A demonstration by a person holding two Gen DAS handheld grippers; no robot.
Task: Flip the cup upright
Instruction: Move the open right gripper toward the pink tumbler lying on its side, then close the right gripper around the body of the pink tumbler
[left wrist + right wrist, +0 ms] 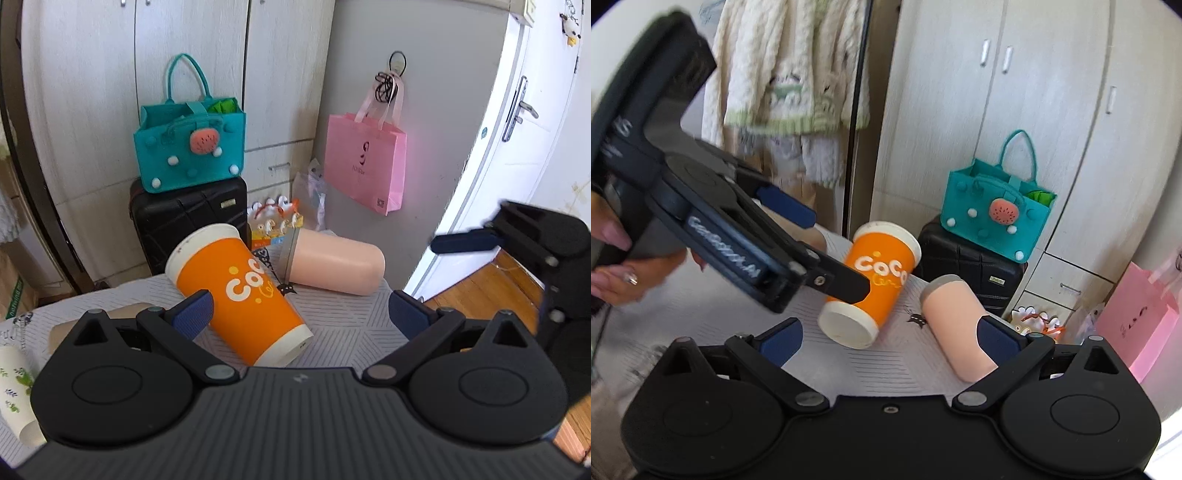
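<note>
An orange paper cup (236, 291) with a white rim lies on its side on the table (343, 325), its base toward me. It also shows in the right wrist view (871, 284). A pink cup (332, 264) with a grey rim lies on its side behind it, and shows in the right wrist view (956, 328). My left gripper (299, 314) is open, its jaws wide on either side of the orange cup's lower part, not touching it. My right gripper (888, 334) is open and empty, with the pink cup by its right finger. The left gripper (809, 247) appears from the side there, above the orange cup.
A black suitcase (184, 218) with a teal bag (188, 147) on it stands behind the table. A pink bag (365, 162) hangs on the wall. A white floral cup (14, 395) lies at the table's left. A small gift box (275, 223) stands behind the cups. The right gripper (517, 236) shows at the right.
</note>
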